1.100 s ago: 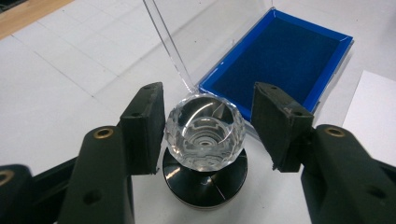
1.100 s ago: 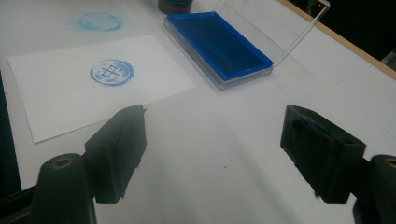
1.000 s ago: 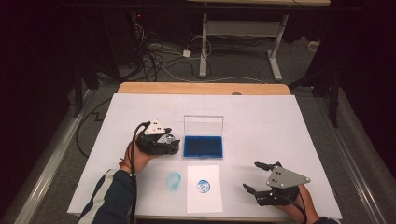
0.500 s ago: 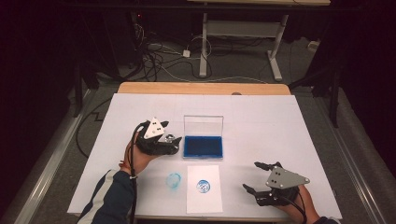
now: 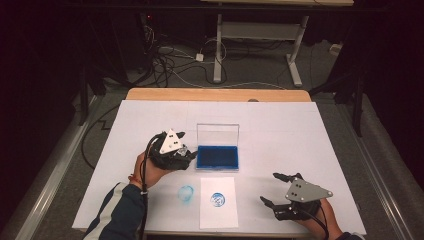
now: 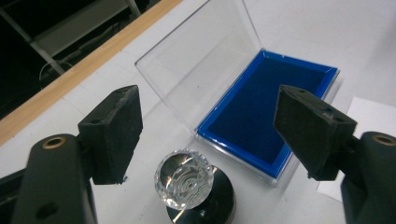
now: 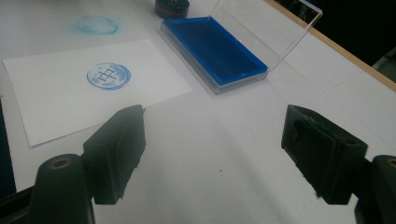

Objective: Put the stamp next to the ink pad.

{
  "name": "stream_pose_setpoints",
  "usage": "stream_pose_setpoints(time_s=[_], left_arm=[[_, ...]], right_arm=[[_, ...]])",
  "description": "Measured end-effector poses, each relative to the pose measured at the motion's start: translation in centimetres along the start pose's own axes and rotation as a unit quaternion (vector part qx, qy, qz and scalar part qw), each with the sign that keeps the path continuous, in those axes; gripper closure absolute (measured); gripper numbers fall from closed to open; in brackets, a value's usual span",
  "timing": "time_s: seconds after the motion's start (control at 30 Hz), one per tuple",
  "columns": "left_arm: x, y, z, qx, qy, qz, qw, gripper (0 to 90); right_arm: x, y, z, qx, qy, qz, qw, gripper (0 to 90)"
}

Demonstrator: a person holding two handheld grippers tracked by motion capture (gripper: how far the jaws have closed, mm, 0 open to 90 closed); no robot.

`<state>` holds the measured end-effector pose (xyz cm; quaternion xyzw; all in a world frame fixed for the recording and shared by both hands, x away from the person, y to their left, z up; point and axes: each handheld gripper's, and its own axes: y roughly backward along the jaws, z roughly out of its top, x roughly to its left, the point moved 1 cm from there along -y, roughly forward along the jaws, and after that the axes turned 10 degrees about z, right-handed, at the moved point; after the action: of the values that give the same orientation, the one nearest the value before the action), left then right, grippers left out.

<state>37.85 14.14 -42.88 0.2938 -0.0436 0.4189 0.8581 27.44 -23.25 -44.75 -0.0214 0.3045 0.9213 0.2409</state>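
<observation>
Left claw (image 6: 205,135) of mine stands wide, its jaws having just been opening, and the round stamp with the clear faceted knob and dark metal base (image 6: 191,186) sits upright on the white table (image 5: 280,125) between and just below the pads, touched by neither. From above, this claw (image 5: 186,154) hovers just left of the open blue ink pad in its clear plastic case (image 5: 218,156), whose lid stands up at the far side. My right claw (image 7: 215,154) is also spread wide and holds nothing; it rests over bare table at the near right (image 5: 275,190), well apart from everything else. Nearer to me than the pad lies the white sheet of paper (image 5: 218,202), and on it there is a round blue stamped mark (image 5: 217,199), clean enough to read as a finished print. Left of the sheet a smeared blue ring (image 5: 186,193) marks the table itself. I judge the work nearly done: the paper bears its print and the stamp is set down beside the pad. What may be left is closing the case lid and drawing my left hand away.
</observation>
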Motion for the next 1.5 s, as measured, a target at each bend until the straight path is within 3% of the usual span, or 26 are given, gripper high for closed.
stream_pose_setpoints(time_s=[0.13, 0.7, 1.03, 1.5], left_arm=[[-0.4, 0.3, 0.3, -0.003, -0.006, 0.01, 0.9999, 17.2], [-1.5, 1.7, 1.1, -0.018, -0.023, 0.002, 0.9996, 17.1], [-2.5, 3.0, 1.6, -0.028, -0.046, 0.001, 0.9986, 17.1], [-3.9, 5.1, 1.5, -0.042, -0.072, 0.002, 0.9966, 17.1]], right_arm=[[0.0, 0.0, 0.0, -0.001, 0.001, -0.003, 1.0, 21.4], [-0.3, 0.9, 0.2, -0.028, -0.004, -0.037, 0.9989, 18.8], [-0.5, 1.3, 0.4, -0.038, -0.002, -0.057, 0.9976, 17.7], [-0.5, 1.6, 0.4, -0.042, 0.0, -0.063, 0.9971, 17.7]])
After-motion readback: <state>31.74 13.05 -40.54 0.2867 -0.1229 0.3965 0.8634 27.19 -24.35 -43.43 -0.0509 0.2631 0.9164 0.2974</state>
